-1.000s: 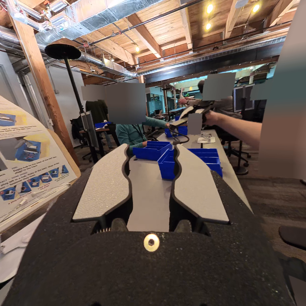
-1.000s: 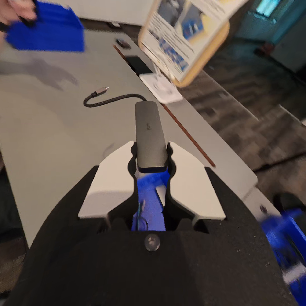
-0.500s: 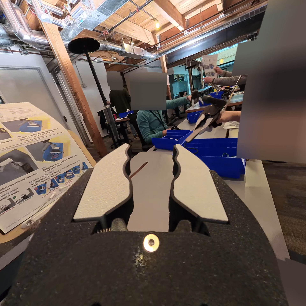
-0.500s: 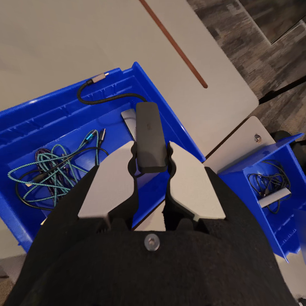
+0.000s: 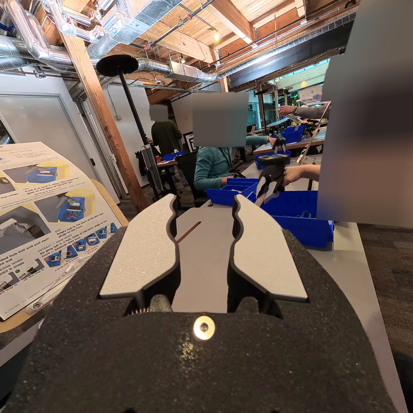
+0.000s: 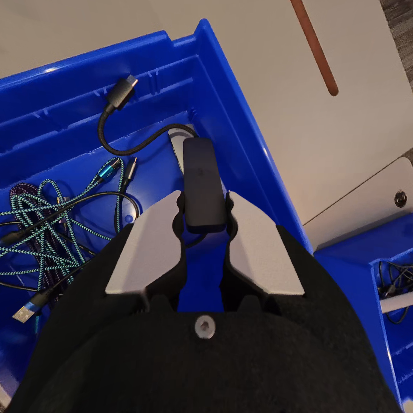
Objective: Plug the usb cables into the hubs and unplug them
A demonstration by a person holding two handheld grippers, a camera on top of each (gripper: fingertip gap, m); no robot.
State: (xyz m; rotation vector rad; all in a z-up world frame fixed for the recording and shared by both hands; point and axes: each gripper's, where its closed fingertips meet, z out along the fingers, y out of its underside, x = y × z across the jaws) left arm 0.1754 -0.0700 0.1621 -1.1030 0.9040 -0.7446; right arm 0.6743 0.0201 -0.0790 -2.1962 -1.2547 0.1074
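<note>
1. Dark grey and slim, a USB hub [image 6: 202, 183] is pinched at its near end between the two fingers of the right gripper [image 6: 203, 212], which holds it over the inside of a blue bin [image 6: 241, 125].
2. A short black braided cable [image 6: 125, 147] curls from the hub's far end; its plug [image 6: 121, 91] rests against the bin's far inner wall.
3. Under the hub's far end a second, pale silver hub [image 6: 177, 140] lies on the bin floor in the corner.
4. To the left in the same bin lies a tangle of usb cables [image 6: 44, 228]: teal-and-white braided, purple braided and thin black ones, with a blue-collared plug [image 6: 26, 310] near the lower left.
5. The bin stands on a pale grey table [image 6: 312, 111]. A second blue bin [image 6: 393, 290] at the right holds thin black cables and a pale hub.
6. The left gripper [image 5: 203, 223] is held above the table with its fingers spread and nothing between them.
7. In the left wrist view, the right gripper shows farther off, pointing down over the blue bin.
8. At the left stands a printed instruction sheet [image 5: 44, 214] on a wooden board.
9. Beyond the table, a person in a teal top [image 5: 212, 167] sits near more blue bins.
</note>
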